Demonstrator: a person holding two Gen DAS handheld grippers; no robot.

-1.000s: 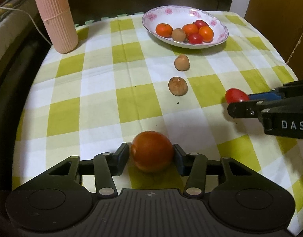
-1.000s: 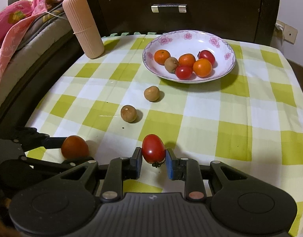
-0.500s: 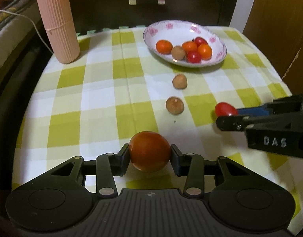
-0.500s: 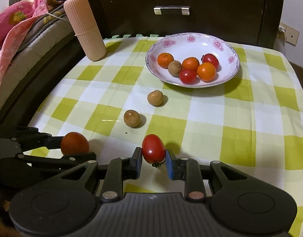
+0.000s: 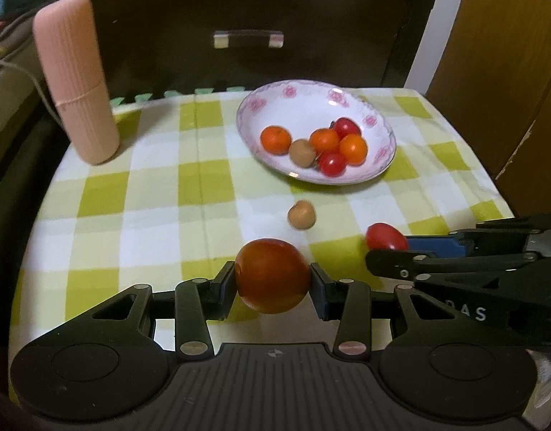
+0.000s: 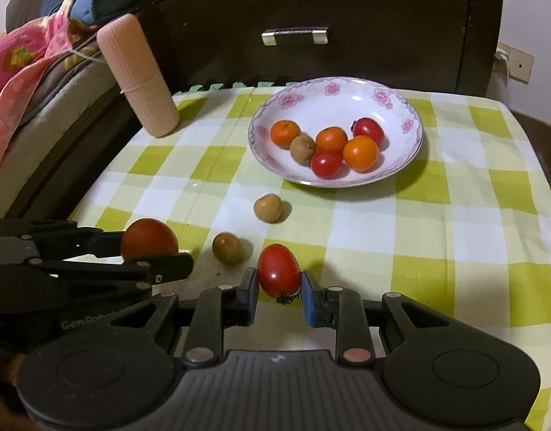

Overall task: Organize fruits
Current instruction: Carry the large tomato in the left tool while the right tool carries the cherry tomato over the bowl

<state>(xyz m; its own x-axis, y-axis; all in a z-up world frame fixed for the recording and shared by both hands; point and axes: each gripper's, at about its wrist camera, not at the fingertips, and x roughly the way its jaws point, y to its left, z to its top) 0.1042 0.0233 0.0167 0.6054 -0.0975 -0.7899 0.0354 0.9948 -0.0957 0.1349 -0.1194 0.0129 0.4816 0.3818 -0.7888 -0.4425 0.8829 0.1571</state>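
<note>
Your left tongs [image 5: 272,283] are clamped on the large tomato [image 5: 272,276], and your right tongs [image 6: 279,292] pinch the small red tomato [image 6: 279,268]; both fruits hang above the checked desk [image 6: 437,222], short of the floral plate [image 6: 401,107]. Squeeze harder and the skins may split. Two brown fruits [image 6: 268,208] lie below your path, and the crowded plate could let round fruit roll out.
</note>
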